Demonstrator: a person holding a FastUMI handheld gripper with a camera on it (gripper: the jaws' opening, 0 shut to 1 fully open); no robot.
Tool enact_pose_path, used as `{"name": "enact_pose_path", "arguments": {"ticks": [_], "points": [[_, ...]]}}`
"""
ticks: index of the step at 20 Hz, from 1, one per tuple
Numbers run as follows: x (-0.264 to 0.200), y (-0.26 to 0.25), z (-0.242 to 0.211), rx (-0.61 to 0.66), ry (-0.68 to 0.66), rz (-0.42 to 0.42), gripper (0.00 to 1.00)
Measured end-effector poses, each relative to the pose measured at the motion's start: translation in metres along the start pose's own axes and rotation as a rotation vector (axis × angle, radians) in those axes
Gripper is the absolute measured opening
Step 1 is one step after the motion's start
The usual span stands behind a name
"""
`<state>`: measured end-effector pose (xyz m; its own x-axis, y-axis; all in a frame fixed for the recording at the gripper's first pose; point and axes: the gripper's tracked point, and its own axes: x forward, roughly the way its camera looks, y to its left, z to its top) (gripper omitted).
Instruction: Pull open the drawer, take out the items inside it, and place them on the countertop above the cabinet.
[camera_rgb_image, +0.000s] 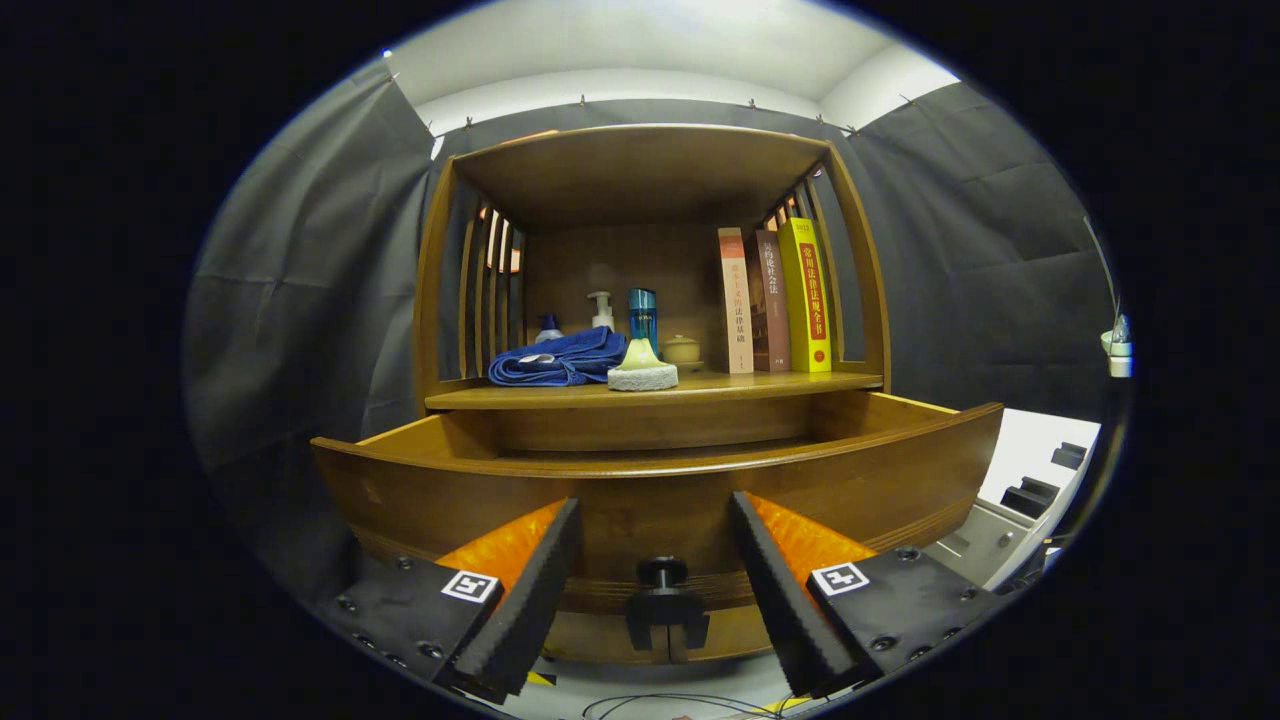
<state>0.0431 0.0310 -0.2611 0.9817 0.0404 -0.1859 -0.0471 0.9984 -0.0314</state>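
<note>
We see a wooden drawer (660, 480) pulled out toward us from a small cabinet, its curved front panel running crosswise just ahead of the tongs (655, 560). A dark knob (662, 573) on that front sits between the two fingers, which stand wide apart and press on nothing. The drawer's inside lies beyond and above the fingers, hidden behind the front panel, so we cannot tell whether anything remains in it. To reach inside, we judge the tongs would have to rise over the panel's top edge and come down behind it.

Directly above the drawer is the bench (655, 390), the cabinet's top. On it lie a folded blue towel (560, 358) and, just beside it, a sponge-headed brush (642, 370). Behind them stand bottles (642, 318) and a small jar (682, 349), with three upright books (775, 300) beside them. Dark cloth hangs all around.
</note>
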Motion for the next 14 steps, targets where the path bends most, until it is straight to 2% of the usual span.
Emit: {"name": "enact_pose_path", "arguments": {"ticks": [4, 14], "points": [[0.010, -0.001, 0.000, 0.013, 0.017, 0.003, 0.98], [0.081, -0.004, -0.005, 0.031, 0.055, 0.002, 0.99]]}}
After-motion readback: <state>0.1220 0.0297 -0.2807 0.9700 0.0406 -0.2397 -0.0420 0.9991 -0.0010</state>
